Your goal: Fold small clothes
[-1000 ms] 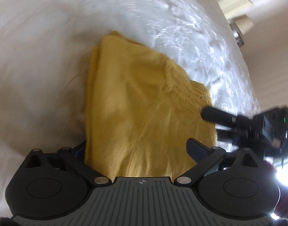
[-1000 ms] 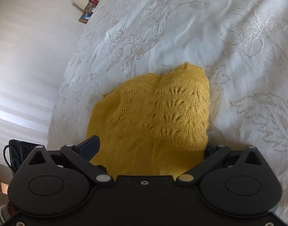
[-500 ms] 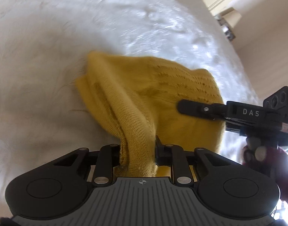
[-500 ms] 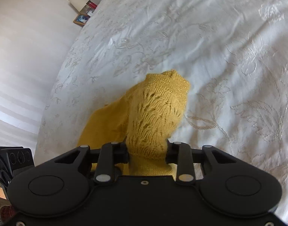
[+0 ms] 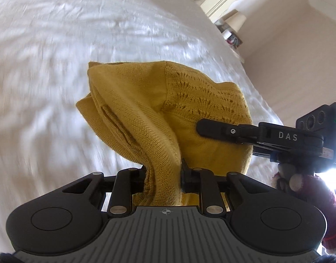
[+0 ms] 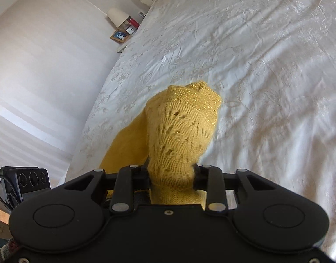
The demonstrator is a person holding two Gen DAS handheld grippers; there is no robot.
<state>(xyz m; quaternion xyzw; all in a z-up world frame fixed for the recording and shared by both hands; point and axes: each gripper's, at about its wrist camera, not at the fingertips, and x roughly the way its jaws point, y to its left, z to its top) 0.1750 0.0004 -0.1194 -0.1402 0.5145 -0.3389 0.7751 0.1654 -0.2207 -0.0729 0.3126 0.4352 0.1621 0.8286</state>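
A small mustard-yellow knitted garment [image 5: 146,114] with a lace-pattern panel hangs folded above a white embroidered bedspread [image 5: 47,54]. My left gripper [image 5: 162,173] is shut on one bunched edge of it. My right gripper [image 6: 171,173] is shut on the lace part of the garment [image 6: 178,131]. In the left wrist view the right gripper [image 5: 211,127] reaches in from the right and pinches the cloth. The garment is lifted off the bed between both grippers.
The bedspread [image 6: 255,65] fills most of both views. A bedside shelf with a lamp [image 6: 117,16] and a picture frame [image 6: 119,36] stands by the pale wall. The left gripper's camera body [image 6: 25,182] shows at the lower left of the right wrist view.
Both grippers went from open around the garment lying flat to shut on it. They have lifted it off the bedspread, and it now hangs bunched between them.
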